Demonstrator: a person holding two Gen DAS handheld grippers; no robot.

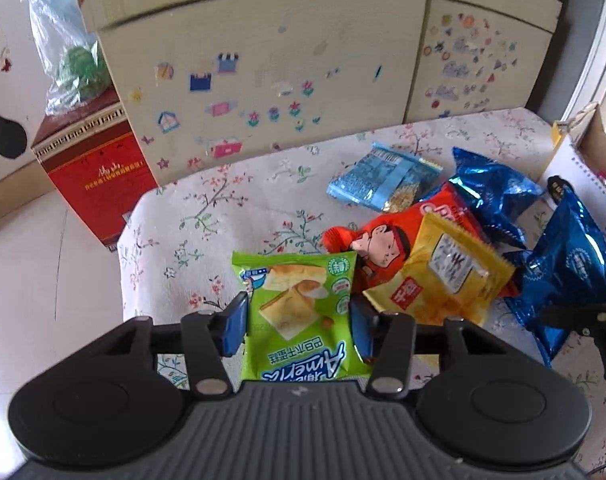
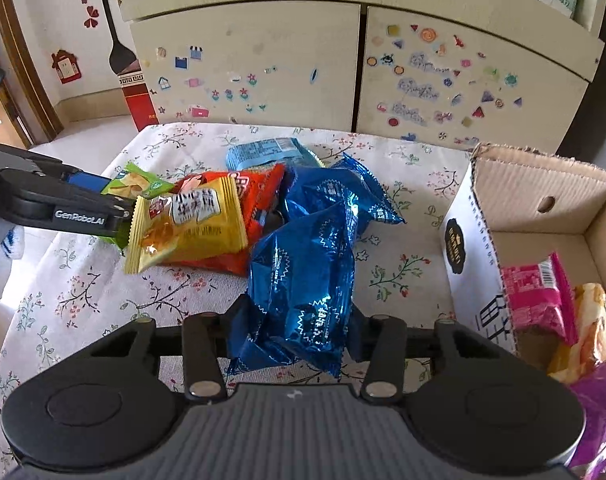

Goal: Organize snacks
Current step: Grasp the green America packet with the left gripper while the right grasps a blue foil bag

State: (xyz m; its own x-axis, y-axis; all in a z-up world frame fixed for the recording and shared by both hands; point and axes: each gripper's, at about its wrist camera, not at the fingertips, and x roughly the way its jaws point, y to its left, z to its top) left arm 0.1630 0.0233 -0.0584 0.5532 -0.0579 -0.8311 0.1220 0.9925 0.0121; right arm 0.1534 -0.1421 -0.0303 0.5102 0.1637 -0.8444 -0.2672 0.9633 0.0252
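Two wrist views over a floral-clothed table (image 2: pixel 403 152), snack sorting under way. My left gripper (image 1: pixel 299 326) has its blue pads closed against the two sides of a green packet (image 1: pixel 299 304), which fills the gap between them; the packet's far end lies against the orange packet (image 1: pixel 383 240) and the yellow packet (image 1: pixel 443 276) stacked on it. My right gripper (image 2: pixel 293 328) straddles a crumpled blue foil bag (image 2: pixel 303 272); its fingertips are hidden behind the foil, so I cannot tell whether they pinch the bag or only flank it.

The cardboard box (image 2: pixel 543 184) stands at the right edge of the table, close beside the pile. Inside it lie a pink packet (image 2: pixel 535 296) and a pale orange one (image 2: pixel 587 332), with purple wrapping (image 2: pixel 599 400) at the near corner — by my reading, the part already sorted.

Left on the cloth: the green, yellow and orange packets, a light-blue packet (image 2: pixel 271 152) at the far side, and two blue foil bags, the second (image 2: pixel 355 188) behind the one at my right fingers. I judge the job under halfway — six items out, about three in.
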